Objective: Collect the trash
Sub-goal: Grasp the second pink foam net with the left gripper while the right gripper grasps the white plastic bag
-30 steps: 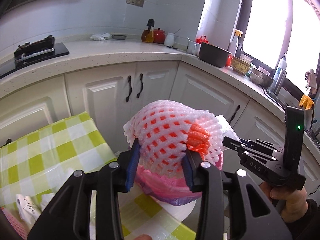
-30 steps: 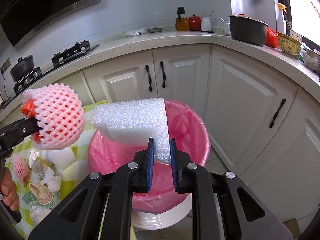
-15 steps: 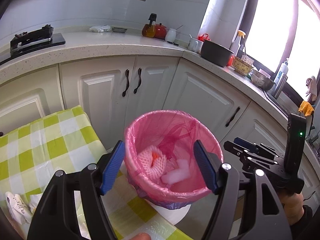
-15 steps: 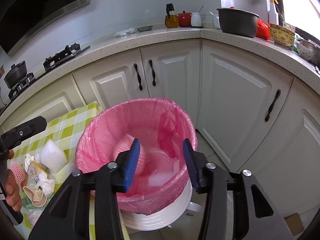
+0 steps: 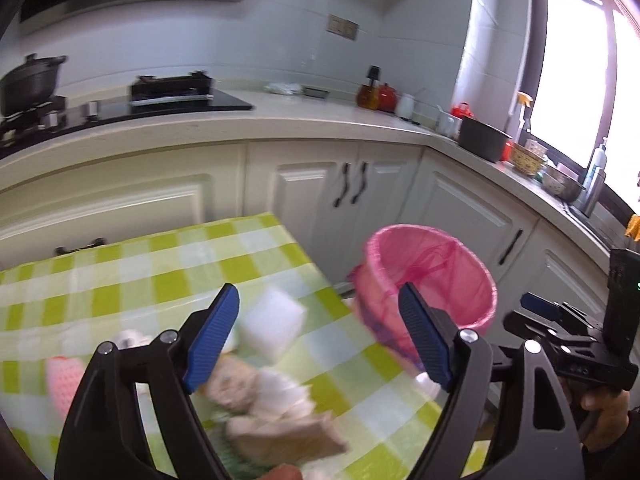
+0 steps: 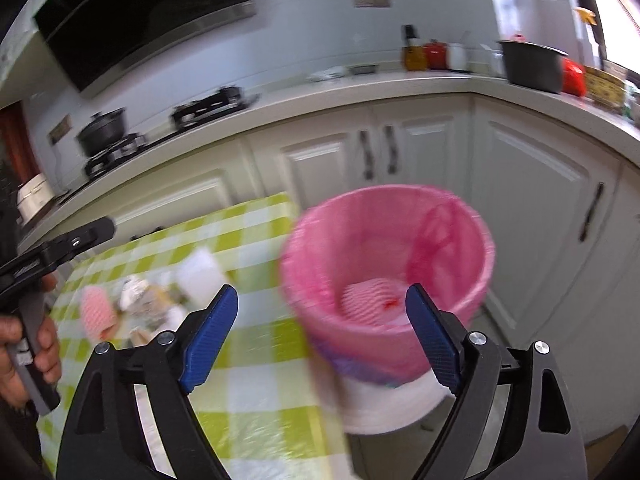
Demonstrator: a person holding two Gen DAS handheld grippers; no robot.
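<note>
Both tools are empty. The left hand-held gripper [image 5: 320, 336] has its jaws opening wide with nothing pressed between the pads; in its view it looks over the trash pile [image 5: 264, 400] at lower centre of the frame, on the green-checked desk [image 5: 132, 276]. The right hand-held gripper [image 6: 322, 332] is likewise opening, nothing clamped, with the pink-lined bin [image 6: 384, 280] filling the middle right of its view and a pink foam net [image 6: 372, 300] already lying inside.

The remaining litter, a white foam block [image 5: 272, 324], crumpled paper and a second pink net [image 6: 96, 312], sits bunched together near the desk edge beside the bin. Both views are smeared, so the risk is in aiming: a hurried grab could pinch two pieces loosely and drop one on the floor between desk and bin, or catch the tablecloth along with the paper. Light foam may also spring out of a shallow pinch.
</note>
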